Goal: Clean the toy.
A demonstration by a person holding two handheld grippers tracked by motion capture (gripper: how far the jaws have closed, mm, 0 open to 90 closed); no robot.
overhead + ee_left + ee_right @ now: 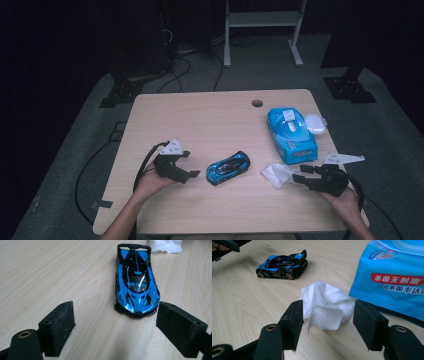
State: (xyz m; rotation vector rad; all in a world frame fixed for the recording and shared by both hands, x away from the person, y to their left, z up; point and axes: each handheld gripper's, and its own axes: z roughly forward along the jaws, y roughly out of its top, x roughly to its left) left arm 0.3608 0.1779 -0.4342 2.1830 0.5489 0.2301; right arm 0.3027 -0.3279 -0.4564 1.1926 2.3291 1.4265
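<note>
A blue and black toy car [228, 168] sits on the wooden table [200, 120] near the front middle. My left gripper [192, 165] is just left of it and open. In the left gripper view the car's nose [136, 282] lies just ahead of the wide-apart pads [58, 325], slightly right of centre. A crumpled white wipe [276, 174] lies to the right of the car. My right gripper [300, 173] is open at the wipe's right side. In the right gripper view the wipe [327, 305] sits between the two pads [367, 320], and its left edge is close to the left pad.
A blue pack of wet wipes [291, 134] lies at the right rear of the table, with a white round lid [315, 123] beside it. There is a cable hole [257, 103] near the far edge. A white metal frame [262, 30] and dark stands are on the floor beyond the table.
</note>
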